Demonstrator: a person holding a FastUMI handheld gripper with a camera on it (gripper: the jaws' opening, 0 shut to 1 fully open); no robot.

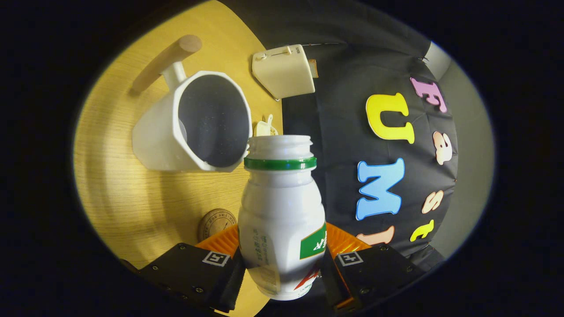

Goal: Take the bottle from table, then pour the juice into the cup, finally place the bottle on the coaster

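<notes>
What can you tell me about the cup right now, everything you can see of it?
The cup is white, plastic-looking, with faceted sides, a dark inside and a long wooden handle on a white stub. It sits on the wooden table, beyond the fingers, its mouth towards the camera. No juice shows inside. The bottle, held in the gripper, has its open neck by the cup's rim; contact is unclear.

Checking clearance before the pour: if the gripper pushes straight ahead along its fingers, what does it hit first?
The gripper is shut on the bottle, whose open mouth leads. Straight on, it would likely meet the white cup's rim first, though depth is unclear.
</notes>
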